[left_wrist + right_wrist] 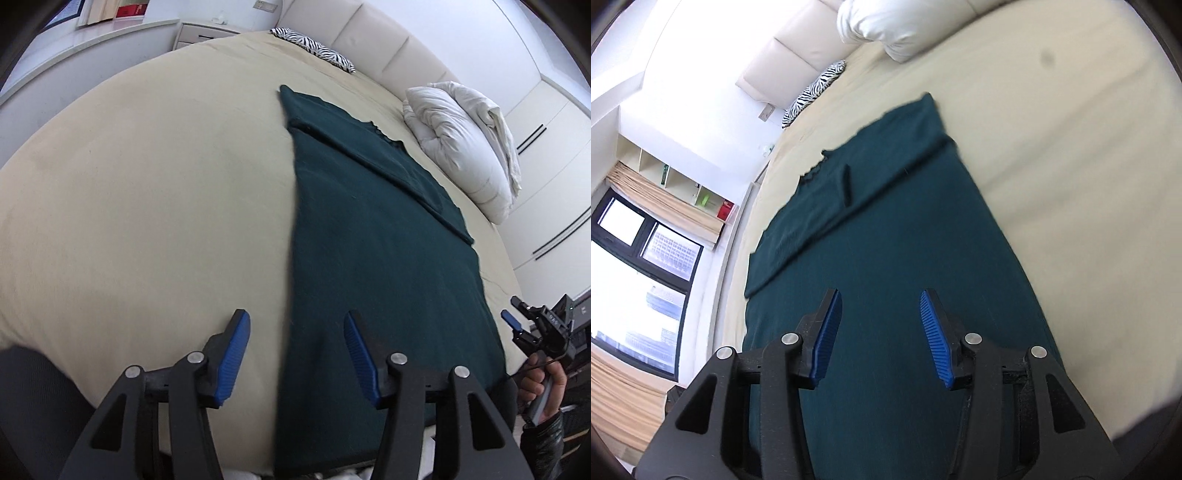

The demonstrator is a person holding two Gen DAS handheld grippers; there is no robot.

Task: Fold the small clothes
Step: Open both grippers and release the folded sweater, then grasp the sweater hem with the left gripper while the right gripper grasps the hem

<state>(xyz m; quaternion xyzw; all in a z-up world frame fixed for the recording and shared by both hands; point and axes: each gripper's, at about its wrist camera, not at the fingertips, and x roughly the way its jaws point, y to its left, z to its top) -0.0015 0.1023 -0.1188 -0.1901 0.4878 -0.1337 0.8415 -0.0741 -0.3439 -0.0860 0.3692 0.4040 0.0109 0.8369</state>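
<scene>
- Left wrist view: our left gripper (297,326), blue pads apart, nothing between them, poised over the near edge of the dark green garment (388,266).
- Garment: lying flat on the beige bedsheet (147,192), one side folded inward along a diagonal line, its ruffled edge toward the headboard.
- Right wrist view: our right gripper (881,308), pads apart, empty, above the garment (894,236).
- Right gripper again (517,325), seen from the left camera at the bed's edge, held in a hand (541,387).
- White pillow (469,147) beside the garment; zebra-print cushion (314,48) by the headboard.
</scene>
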